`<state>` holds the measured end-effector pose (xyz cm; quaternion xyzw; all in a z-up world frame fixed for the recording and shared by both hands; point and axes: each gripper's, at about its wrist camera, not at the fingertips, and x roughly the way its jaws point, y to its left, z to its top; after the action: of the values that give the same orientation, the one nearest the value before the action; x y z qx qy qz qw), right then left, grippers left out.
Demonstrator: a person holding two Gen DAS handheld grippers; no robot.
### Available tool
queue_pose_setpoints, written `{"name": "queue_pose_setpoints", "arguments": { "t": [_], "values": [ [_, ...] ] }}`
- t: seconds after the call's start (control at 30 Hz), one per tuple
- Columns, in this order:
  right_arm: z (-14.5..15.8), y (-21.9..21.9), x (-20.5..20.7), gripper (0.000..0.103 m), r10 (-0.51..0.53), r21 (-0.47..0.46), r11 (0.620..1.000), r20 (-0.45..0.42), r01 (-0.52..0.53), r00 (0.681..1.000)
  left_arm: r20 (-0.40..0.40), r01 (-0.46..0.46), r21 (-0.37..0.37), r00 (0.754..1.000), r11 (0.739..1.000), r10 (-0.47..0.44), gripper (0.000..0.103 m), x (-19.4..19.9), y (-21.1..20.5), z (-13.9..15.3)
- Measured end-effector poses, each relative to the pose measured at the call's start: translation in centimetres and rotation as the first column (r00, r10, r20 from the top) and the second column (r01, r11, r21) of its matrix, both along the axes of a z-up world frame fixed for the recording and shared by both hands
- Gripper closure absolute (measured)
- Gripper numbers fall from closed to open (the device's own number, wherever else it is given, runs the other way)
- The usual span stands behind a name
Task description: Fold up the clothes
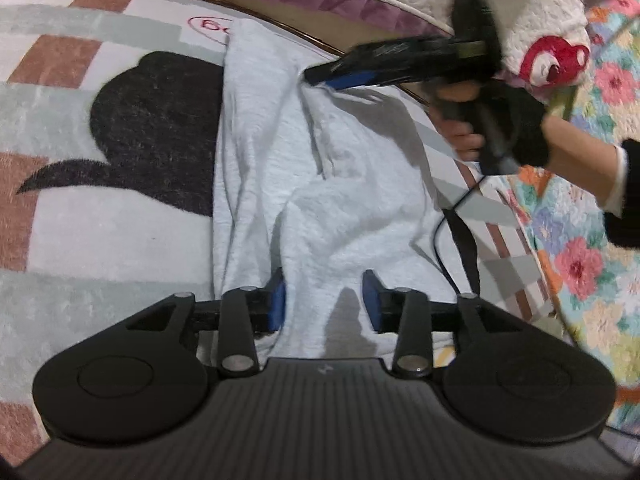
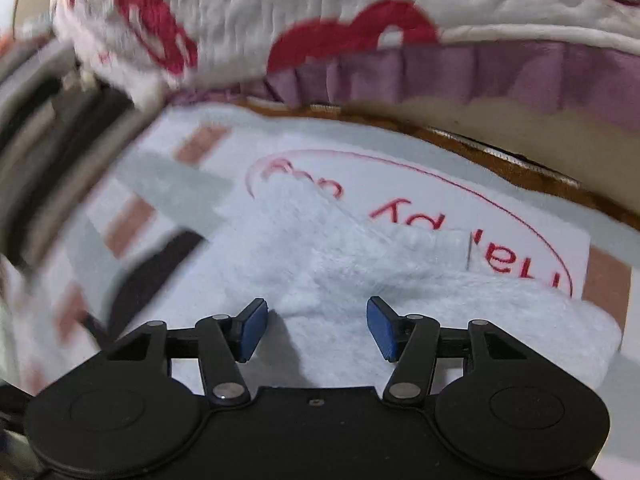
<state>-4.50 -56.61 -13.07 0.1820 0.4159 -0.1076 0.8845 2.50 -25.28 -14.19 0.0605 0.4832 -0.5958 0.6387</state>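
Left claw (image 1: 323, 300): matte black ribbed body, two round side discs, black linkage arms with silver pivot screws, blue pads on fingers (image 1: 277, 306). Right claw (image 2: 317, 328): same black build, silver screws, blue pads (image 2: 380, 330), small screw hole centre top of body. Right hand (image 1: 500, 128): black fingerless glove, bare fingers, pale wrist skin, black sleeve with white cuff. Thin black cable (image 1: 444, 236) hangs under the handle.

Home bedroom: quilted bedspread (image 2: 320, 20), patterned rug (image 1: 100, 220)
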Motion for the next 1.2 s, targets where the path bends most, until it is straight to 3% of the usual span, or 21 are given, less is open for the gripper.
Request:
{"name": "queue_pose_setpoints", "arguments": {
  "t": [0.03,0.07,0.1,0.13,0.2,0.27,0.33,0.47,0.53,0.6,0.73,0.8,0.87,1.0,1.1,1.2],
  "values": [
    [-0.6,0.3,0.2,0.05,0.018,-0.032,0.999,0.003,-0.018,1.0,0.016,0.01,-0.003,1.0,1.0,-0.01,0.1,-0.2,0.0,0.2],
    [-0.6,0.4,0.2,0.064,0.014,-0.044,0.999,0.02,-0.013,1.0,0.026,0.017,-0.009,1.0,1.0,-0.017,0.1,-0.3,0.1,0.5],
    [-0.5,0.4,0.1,0.09,0.009,-0.056,0.998,0.038,-0.006,0.999,0.036,0.025,-0.015,0.999,1.0,-0.024,0.1,-0.5,0.2,0.8],
    [-0.4,0.4,0.0,0.099,0.003,-0.067,0.998,0.055,0.0,0.998,0.033,0.022,-0.022,0.999,1.0,-0.022,0.1,-0.5,0.3,1.2],
    [-0.3,0.5,-0.1,0.1,-0.006,-0.09,0.996,0.091,0.014,0.996,0.018,0.005,-0.053,1.0,0.999,-0.005,0.1,0.0,0.9,1.9],
    [-0.2,0.5,-0.3,0.1,-0.015,-0.111,0.993,0.126,0.029,0.992,-0.04,-0.027,-0.055,0.999,0.998,0.024,0.1,1.1,1.3,1.6],
    [0.0,0.6,-0.4,0.1,-0.023,-0.133,0.99,0.162,0.045,0.986,-0.075,-0.05,0.001,0.996,0.999,0.05,0.1,1.8,1.3,0.3],
    [0.5,0.1,-0.1,0.096,-0.061,-0.093,0.993,0.156,0.076,0.986,-0.101,-0.067,0.027,0.993,0.997,0.069,0.099,1.7,1.4,-0.5],
    [1.6,0.0,-1.4,0.085,-0.089,-0.086,0.991,0.185,0.106,0.979,-0.079,-0.066,0.039,0.995,0.997,0.069,0.098,1.5,1.6,-0.1],
    [3.0,-0.2,-3.5,0.053,-0.116,-0.067,0.989,0.2,0.131,0.973,-0.052,-0.063,0.058,0.996,0.996,0.067,0.095,1.6,1.8,0.2],
    [3.8,1.0,-8.2,0.052,-0.063,-0.033,0.997,0.149,0.069,0.987,-0.032,-0.162,0.06,0.986,0.985,0.164,0.091,2.4,2.9,1.2],
    [3.4,2.2,-10.4,0.052,-0.034,-0.027,0.999,0.096,0.037,0.995,0.034,-0.186,0.032,0.982,0.982,0.185,0.082,2.2,3.4,2.2],
    [2.7,3.6,-12.3,0.052,-0.024,-0.002,1.0,0.051,0.024,0.998,0.086,-0.176,0.011,0.981,0.984,0.175,0.064,1.9,3.3,2.9],
    [1.1,6.7,-15.5,0.052,-0.043,0.086,0.995,-0.023,0.045,0.999,0.115,-0.145,0.051,0.984,0.988,0.139,0.062,1.5,2.0,2.4],
    [0.1,9.2,-17.7,0.051,-0.044,0.142,0.988,-0.067,0.053,0.997,0.211,-0.14,0.125,0.971,0.982,0.111,0.06,0.5,1.3,1.5],
    [-0.1,12.0,-19.0,0.048,-0.027,0.179,0.983,-0.067,0.039,0.997,0.271,-0.113,0.118,0.959,0.987,0.077,0.058,-0.6,1.7,1.8]
  ]
}}
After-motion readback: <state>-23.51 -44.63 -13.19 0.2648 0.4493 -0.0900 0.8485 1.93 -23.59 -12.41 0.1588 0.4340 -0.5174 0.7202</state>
